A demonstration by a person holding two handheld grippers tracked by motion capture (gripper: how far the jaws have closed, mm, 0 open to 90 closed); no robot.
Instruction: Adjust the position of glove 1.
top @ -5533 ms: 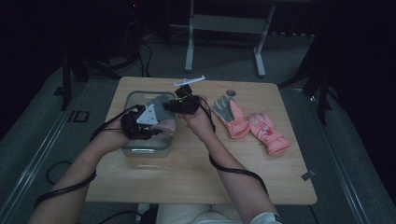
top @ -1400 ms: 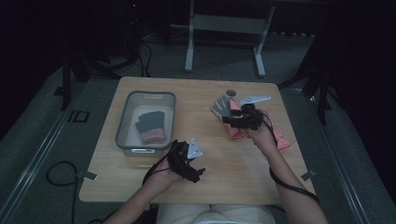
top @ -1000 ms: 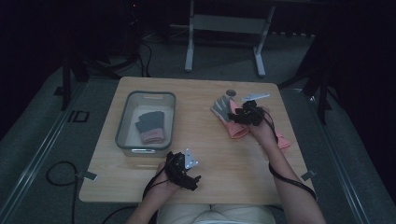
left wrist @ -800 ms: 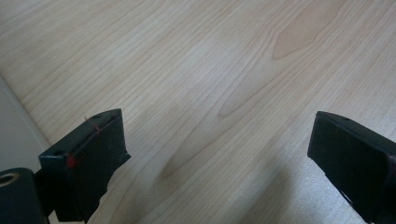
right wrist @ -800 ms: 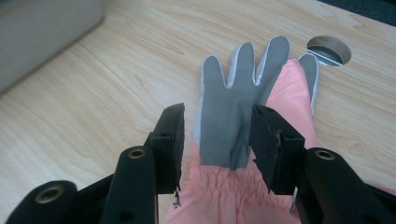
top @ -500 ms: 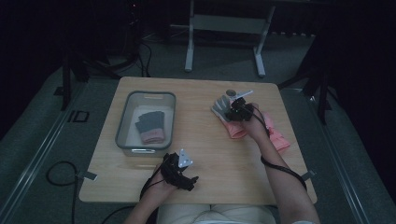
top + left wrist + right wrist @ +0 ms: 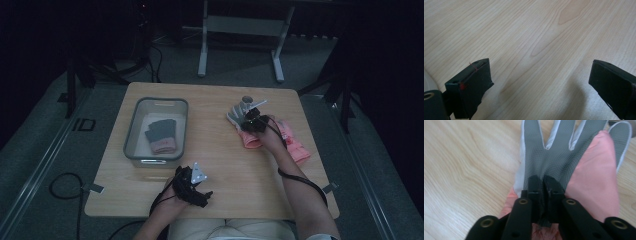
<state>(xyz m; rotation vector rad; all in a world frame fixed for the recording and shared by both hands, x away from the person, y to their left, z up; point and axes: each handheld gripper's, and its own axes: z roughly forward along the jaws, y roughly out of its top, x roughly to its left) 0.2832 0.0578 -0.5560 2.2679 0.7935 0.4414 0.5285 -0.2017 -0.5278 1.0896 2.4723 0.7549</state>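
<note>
High view is showing the work partly done: one glove (image 7: 161, 136), grey at the fingers and pink at the cuff, is already lying inside the clear bin (image 7: 131, 131) on the left part of the wooden surface (image 7: 210, 145), while further gloves are still waiting out on the right part. The right tongs (image 7: 248, 119) are bearing down on the grey-palmed pink glove (image 7: 239, 121) there, with another pink glove (image 7: 296, 148) lying just beside it toward the surface's right edge. Right gripper view is showing the jaws, which have just been closing, pinched together on the grey mesh palm of that glove (image 7: 564, 157), a fold of the fabric caught between them; the glove itself is still resting flat on the wood. The left tongs (image 7: 199, 196) are idling near the front edge, well apart from the bin; left gripper view is showing the jaws spread wide over bare wood with nothing between them. Judged from this, the remaining work is lifting the gripped glove across to the bin, then dealing with the other pink one. A small round grey object is sitting just beyond the glove's fingertips; it is too small to identify.
</note>
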